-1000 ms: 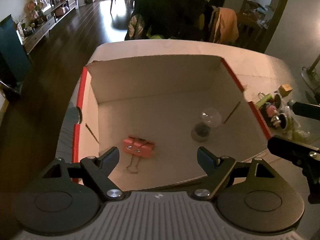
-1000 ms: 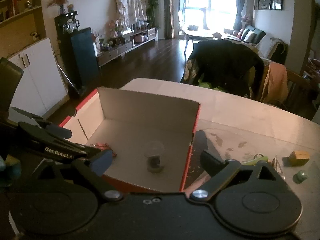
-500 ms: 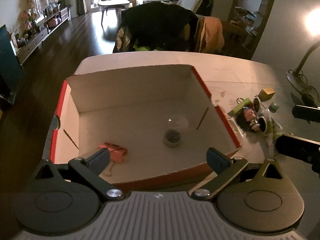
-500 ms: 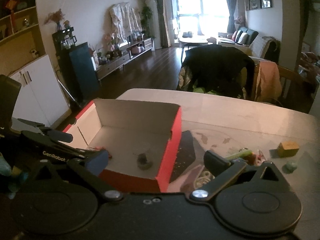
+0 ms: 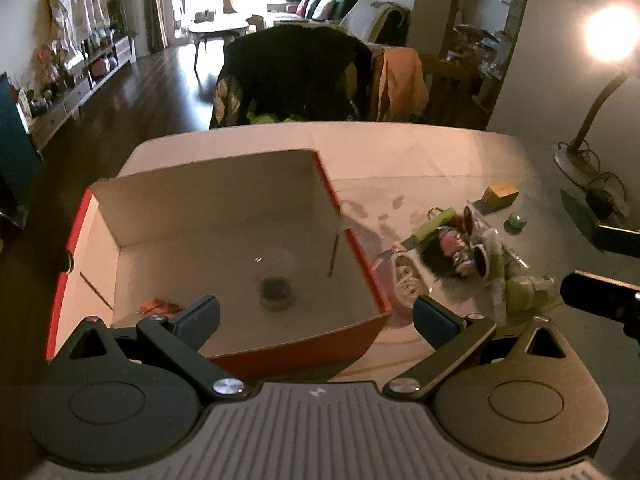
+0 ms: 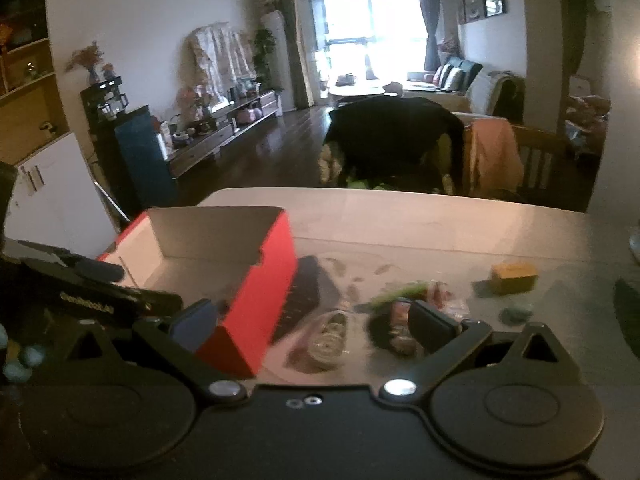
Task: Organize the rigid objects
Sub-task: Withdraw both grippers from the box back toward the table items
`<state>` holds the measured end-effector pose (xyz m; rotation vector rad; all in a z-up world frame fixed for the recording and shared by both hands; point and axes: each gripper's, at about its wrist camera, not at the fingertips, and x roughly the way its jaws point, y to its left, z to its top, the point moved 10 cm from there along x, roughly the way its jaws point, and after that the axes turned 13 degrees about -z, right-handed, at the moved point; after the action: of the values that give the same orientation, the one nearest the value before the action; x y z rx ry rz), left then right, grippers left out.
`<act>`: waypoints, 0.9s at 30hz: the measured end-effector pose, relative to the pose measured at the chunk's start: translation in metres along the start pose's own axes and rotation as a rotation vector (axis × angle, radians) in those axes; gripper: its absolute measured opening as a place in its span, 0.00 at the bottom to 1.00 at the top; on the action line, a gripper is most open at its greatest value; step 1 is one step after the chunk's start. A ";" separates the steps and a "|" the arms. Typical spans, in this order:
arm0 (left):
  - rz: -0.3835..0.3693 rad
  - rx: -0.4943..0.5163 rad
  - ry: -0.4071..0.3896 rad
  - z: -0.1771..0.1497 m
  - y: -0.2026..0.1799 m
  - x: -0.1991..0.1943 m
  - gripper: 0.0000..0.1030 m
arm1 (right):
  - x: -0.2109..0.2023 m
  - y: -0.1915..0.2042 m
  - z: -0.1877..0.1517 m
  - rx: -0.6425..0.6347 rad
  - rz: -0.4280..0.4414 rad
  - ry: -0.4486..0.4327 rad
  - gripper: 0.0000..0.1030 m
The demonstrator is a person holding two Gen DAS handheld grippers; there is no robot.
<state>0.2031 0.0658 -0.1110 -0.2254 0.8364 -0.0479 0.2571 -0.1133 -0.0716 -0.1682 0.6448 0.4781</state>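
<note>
The pile of small things (image 6: 400, 320) is seen just ahead of the wide-apart, empty right gripper (image 6: 312, 320); the empty left gripper (image 5: 316, 316) is spread over the box (image 5: 360, 264), probably farther off.

The box (image 5: 362, 264) is red outside and pale grey inside. A tan block (image 5: 501, 195) and a green stick (image 5: 434, 224) lie on the whitish table (image 5: 400, 152). The fingers' pads (image 5: 198, 320) are dark blue.
</note>
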 end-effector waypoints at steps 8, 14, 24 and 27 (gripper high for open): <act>-0.011 0.050 -0.029 0.004 -0.054 0.017 1.00 | -0.004 -0.060 -0.021 0.012 -0.064 0.018 0.99; -0.017 0.064 -0.019 0.003 -0.086 0.043 1.00 | 0.002 -0.102 -0.039 0.044 -0.108 0.051 0.99; 0.025 0.069 0.002 -0.002 -0.115 0.093 1.00 | 0.024 -0.137 -0.061 0.038 -0.116 0.106 0.98; 0.031 0.042 -0.007 -0.004 -0.115 0.104 1.00 | 0.034 -0.138 -0.066 0.031 -0.113 0.129 0.98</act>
<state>0.2754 -0.0607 -0.1641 -0.1733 0.8313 -0.0358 0.3112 -0.2416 -0.1445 -0.2064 0.7640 0.3506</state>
